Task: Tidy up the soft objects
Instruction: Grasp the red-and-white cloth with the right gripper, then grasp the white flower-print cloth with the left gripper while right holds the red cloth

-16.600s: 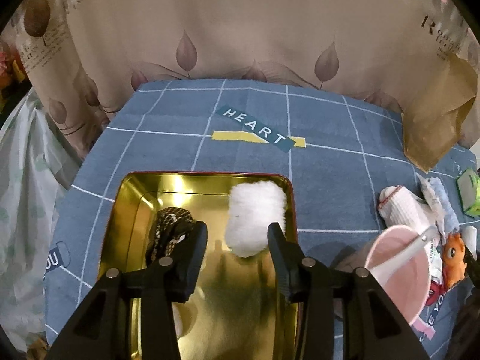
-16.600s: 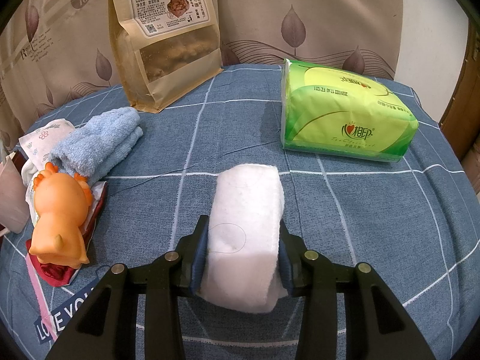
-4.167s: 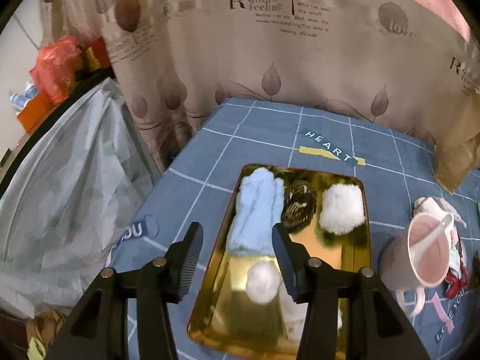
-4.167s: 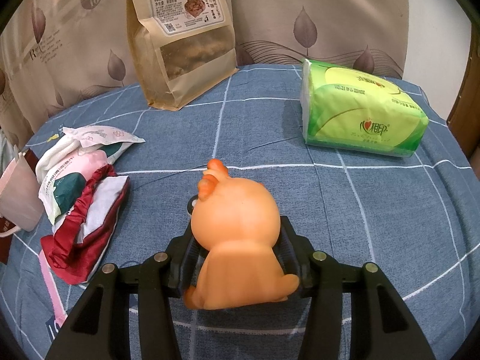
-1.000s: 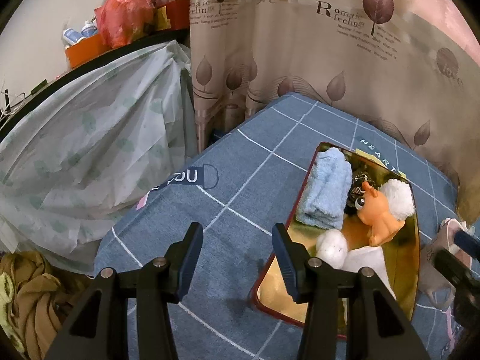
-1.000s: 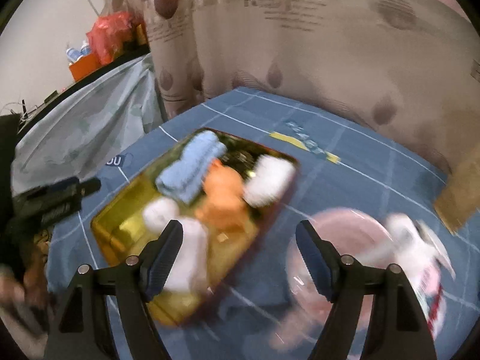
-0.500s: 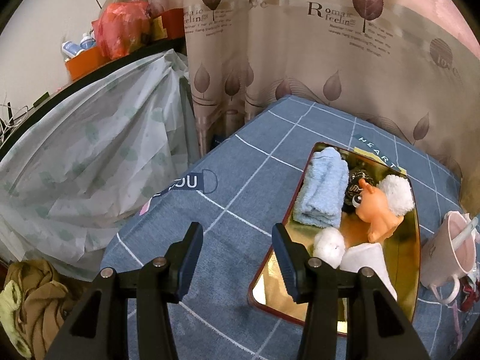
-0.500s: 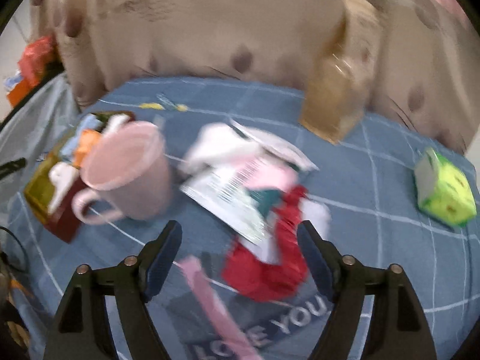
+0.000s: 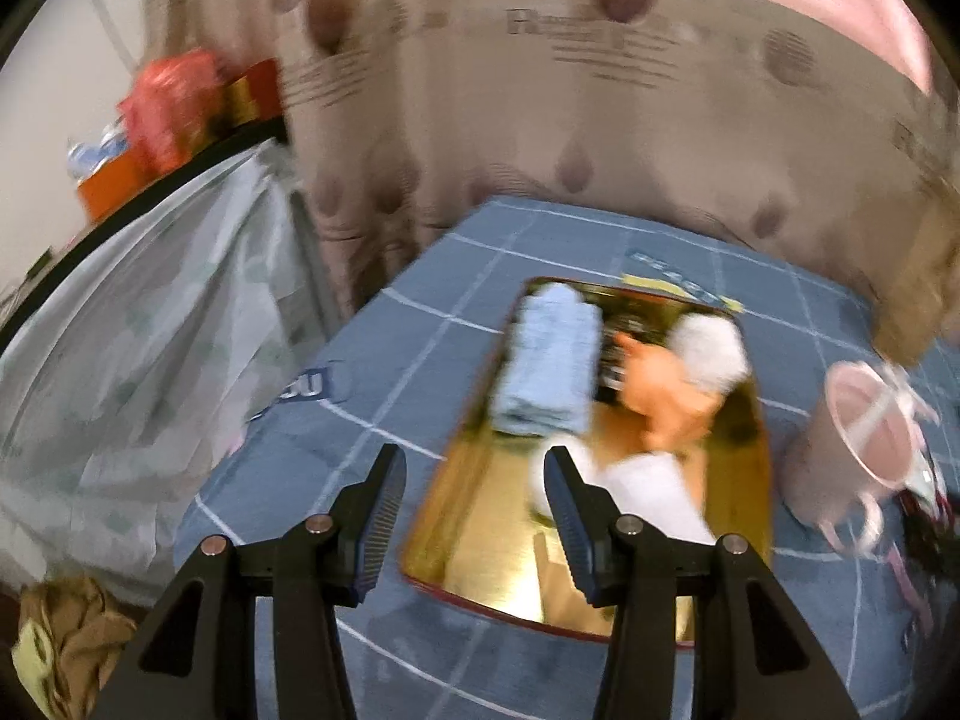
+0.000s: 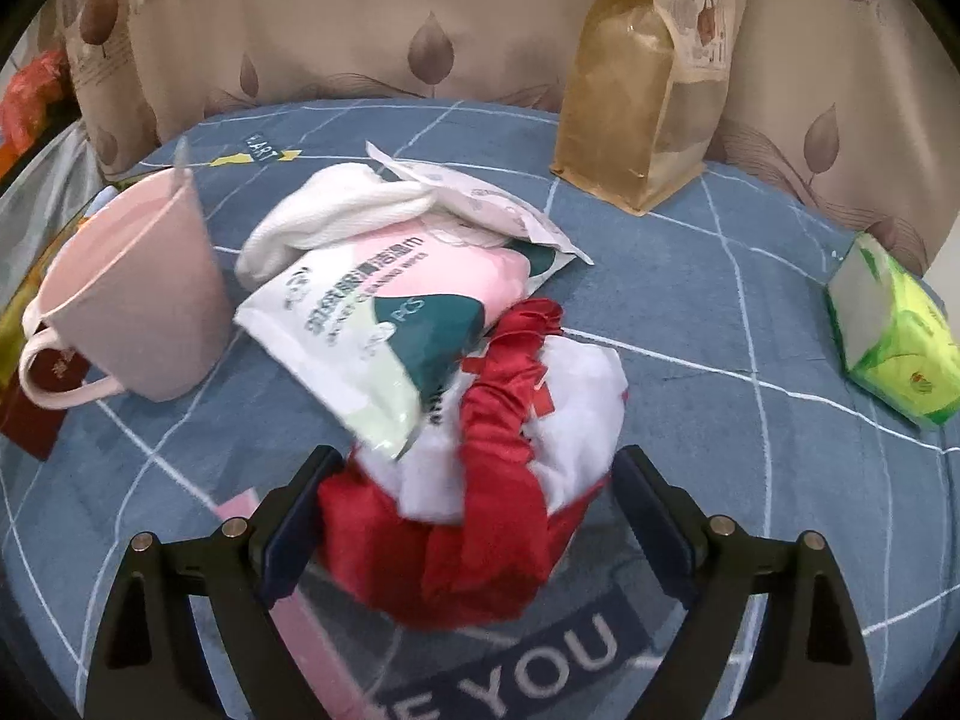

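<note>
the right gripper point(image 10: 468, 498) points steeply down at the blue checked cloth point(image 10: 750, 450), its jaws just opened further and now standing wide with a red and white fabric bundle point(image 10: 480, 480) lying between them; whether either pad touches the bundle cannot be told. the bundle's long axis runs from close under the jaws away ahead of them, leaning a little to the right, with a gathered red band along its middle. just ahead and to the left a white, pink and green wipes packet point(image 10: 384, 324) lies partly over the bundle's far-left edge, a folded white cloth point(image 10: 336, 216) behind it. a pink mug point(image 10: 132, 294) stands well to the left. the left gripper point(image 9: 474, 516) is wide apart and empty, hanging over the near corner of a gold tray point(image 9: 480, 510). ahead of it in the blurred tray, a blue towel point(image 9: 552, 372) lies lengthwise pointing away, with an orange toy point(image 9: 666, 390) to its right and a white fluffy piece point(image 9: 708, 348) beyond that.
</note>
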The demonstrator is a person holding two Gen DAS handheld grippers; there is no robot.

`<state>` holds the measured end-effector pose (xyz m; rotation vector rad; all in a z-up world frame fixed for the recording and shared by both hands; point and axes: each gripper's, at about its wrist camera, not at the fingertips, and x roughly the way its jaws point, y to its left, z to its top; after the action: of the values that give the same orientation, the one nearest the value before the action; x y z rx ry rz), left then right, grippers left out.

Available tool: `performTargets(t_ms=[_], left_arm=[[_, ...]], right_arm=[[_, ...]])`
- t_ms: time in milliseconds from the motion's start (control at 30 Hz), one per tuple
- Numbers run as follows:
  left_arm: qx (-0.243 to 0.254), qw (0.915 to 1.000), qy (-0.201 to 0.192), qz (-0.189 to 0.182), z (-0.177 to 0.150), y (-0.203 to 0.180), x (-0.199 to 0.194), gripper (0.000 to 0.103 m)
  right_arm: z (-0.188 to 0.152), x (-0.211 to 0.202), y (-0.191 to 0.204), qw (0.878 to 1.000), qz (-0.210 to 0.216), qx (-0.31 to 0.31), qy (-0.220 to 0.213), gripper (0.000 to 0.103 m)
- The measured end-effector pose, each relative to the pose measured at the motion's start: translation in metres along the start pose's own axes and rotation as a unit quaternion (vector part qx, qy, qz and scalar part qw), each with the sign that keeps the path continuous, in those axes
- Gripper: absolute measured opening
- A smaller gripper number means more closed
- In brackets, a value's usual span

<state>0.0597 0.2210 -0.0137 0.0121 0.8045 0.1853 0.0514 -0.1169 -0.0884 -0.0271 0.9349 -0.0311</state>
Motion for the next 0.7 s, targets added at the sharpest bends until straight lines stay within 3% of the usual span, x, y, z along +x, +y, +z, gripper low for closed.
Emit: performTargets(t_ms=[67, 300, 367, 567, 700], left_arm=[[0.026, 0.9996, 0.0, -0.013, -0.003, -0.018, -0.005, 0.049], [0.085, 0.9927, 0.005, -0.085, -0.012, -0.081, -0.022, 0.049], [0.093, 0.9903, 0.005, -0.103, -0.011, -0.096, -0.027, 0.049], [0.131, 0.9776, -0.001, -0.164, -0.009, -0.153, -0.047, 0.049], [0.15, 0.9672, 0.005, -0.205, -0.008, -0.187, -0.057, 0.056]], right_arm=[[0.001, 0.003, -0.003, 1.0, -0.001, 0.001, -0.005, 0.087], [0.001, 0.0, -0.018, 1.0, -0.002, 0.018, -0.018, 0.044], [-0.001, -0.002, -0.024, 1.0, -0.009, 0.022, -0.02, 0.037], [-0.009, -0.009, -0.057, 0.998, -0.034, 0.044, -0.018, 0.03], [-0.013, -0.014, -0.09, 0.995, -0.062, 0.076, -0.015, 0.029]])
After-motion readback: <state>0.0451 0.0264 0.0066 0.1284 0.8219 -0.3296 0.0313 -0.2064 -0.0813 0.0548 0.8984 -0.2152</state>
